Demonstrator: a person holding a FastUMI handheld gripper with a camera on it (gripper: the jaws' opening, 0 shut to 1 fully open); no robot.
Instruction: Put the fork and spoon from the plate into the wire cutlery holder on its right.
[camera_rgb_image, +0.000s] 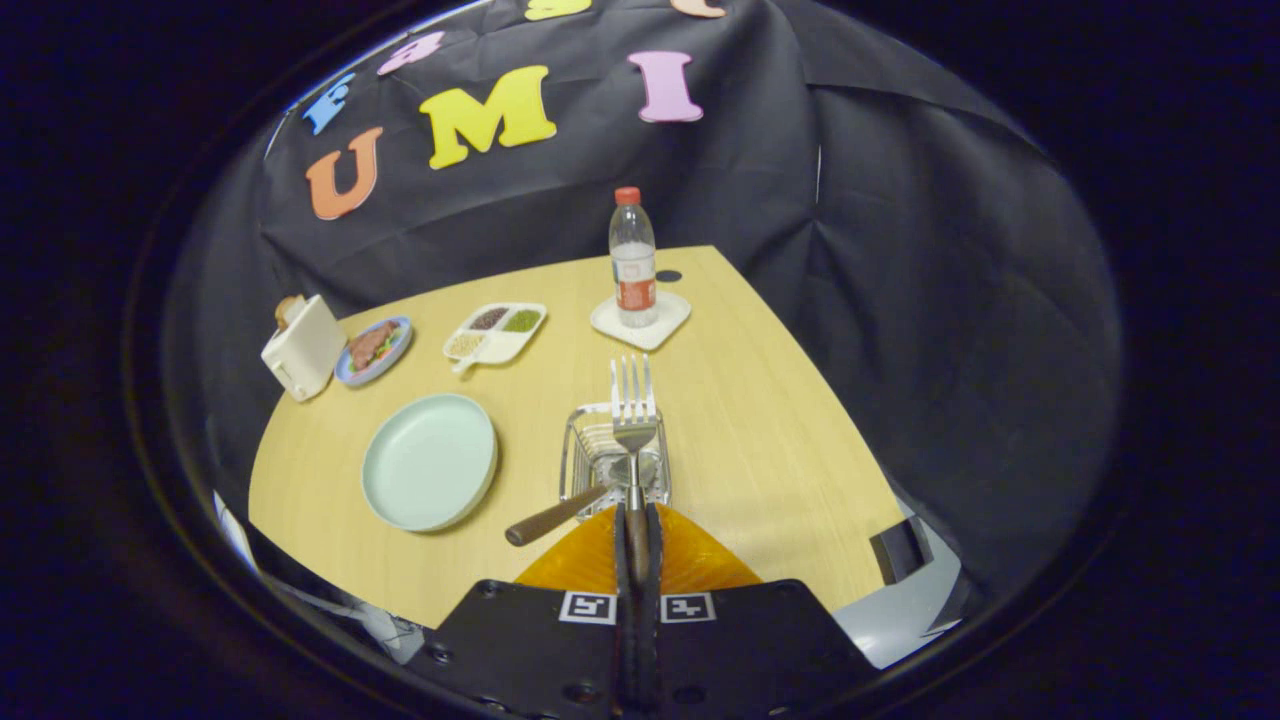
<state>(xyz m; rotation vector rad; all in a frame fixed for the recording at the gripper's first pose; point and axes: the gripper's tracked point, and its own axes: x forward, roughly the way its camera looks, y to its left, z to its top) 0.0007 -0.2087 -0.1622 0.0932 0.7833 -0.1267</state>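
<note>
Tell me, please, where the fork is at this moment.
The fork is held by its handle in the shut gripper, tines pointing forward over the wire cutlery holder, to the right of the pale green plate.

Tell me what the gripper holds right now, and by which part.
The fork, gripped by its brown handle between the gripper fingers, tines pointing away, above the wire cutlery holder.

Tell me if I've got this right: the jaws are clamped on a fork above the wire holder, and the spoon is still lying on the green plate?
Not quite. In the gripper view the green plate is bare; the spoon is already in the wire holder, its brown handle leaning out toward the plate. The rest holds: the gripper has its jaws clamped on the fork above the holder.
</note>
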